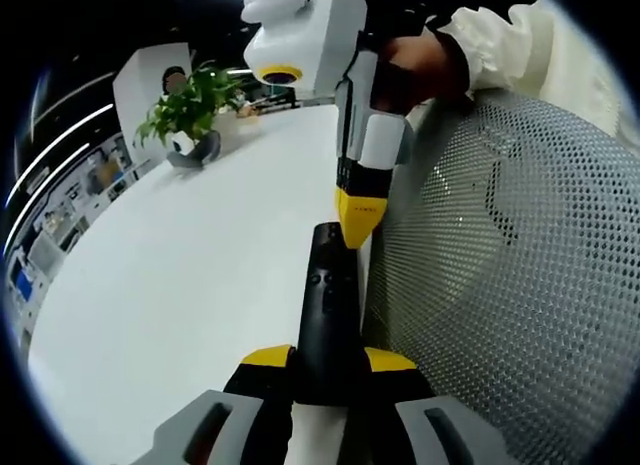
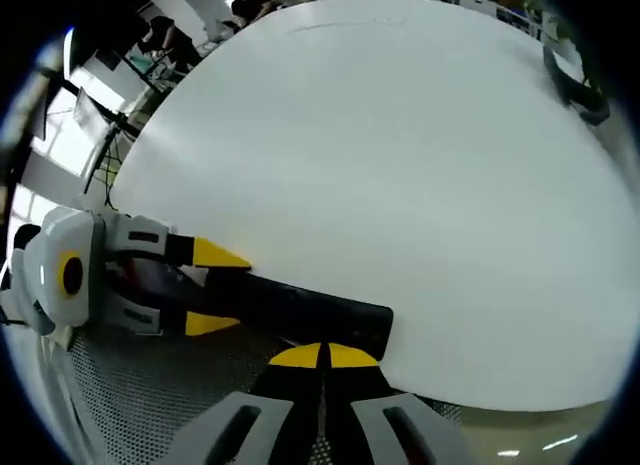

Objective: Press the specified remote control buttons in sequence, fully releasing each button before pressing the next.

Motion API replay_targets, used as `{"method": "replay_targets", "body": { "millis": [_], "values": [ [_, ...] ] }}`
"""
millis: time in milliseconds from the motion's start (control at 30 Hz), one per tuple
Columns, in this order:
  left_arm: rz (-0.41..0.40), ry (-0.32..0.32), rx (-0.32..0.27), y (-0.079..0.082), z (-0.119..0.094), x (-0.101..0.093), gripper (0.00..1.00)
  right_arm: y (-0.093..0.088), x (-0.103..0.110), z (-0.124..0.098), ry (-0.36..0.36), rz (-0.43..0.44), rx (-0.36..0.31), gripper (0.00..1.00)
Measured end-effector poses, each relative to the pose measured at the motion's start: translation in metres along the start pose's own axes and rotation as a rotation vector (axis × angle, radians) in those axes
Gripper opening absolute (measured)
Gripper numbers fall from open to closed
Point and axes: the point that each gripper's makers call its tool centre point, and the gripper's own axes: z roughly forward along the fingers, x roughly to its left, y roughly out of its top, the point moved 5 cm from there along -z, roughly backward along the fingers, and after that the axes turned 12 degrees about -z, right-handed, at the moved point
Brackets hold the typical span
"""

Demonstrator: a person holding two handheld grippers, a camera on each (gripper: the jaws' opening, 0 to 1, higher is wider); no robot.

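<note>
In the left gripper view, the left gripper (image 1: 330, 360) has its yellow-tipped jaws clamped on the near end of a black remote control (image 1: 327, 305), which runs up the frame's centre along the white worktop (image 1: 180, 285) edge. The right gripper (image 1: 360, 213) comes down from the top, jaws together, its tip at the remote's far end, seemingly touching it. A mesh chair back (image 1: 500, 285) fills the right; a potted plant (image 1: 190, 115) stands upper left.
</note>
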Motion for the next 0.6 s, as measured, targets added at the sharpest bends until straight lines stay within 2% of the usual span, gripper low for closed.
{"method": "replay_targets", "body": {
  "millis": [133, 267, 367, 600],
  "values": [
    [0.019, -0.008, 0.006, -0.0001, -0.0003, 0.0001, 0.25, 0.0046, 0.0009, -0.0017, 0.009, -0.012, -0.035, 0.0],
    [0.036, -0.006, 0.011, 0.0016, 0.0024, -0.0009, 0.26, -0.0013, 0.0037, 0.0042, 0.007, -0.051, 0.027, 0.0],
    [0.075, -0.004, 0.014, 0.0022, 0.0033, -0.0025, 0.26, -0.001, 0.0048, 0.0035, -0.006, -0.082, 0.026, 0.0],
    [0.059, -0.018, 0.006, 0.0024, 0.0018, -0.0013, 0.26, 0.0007, 0.0028, 0.0022, 0.013, -0.05, 0.008, 0.0]
  ]
}}
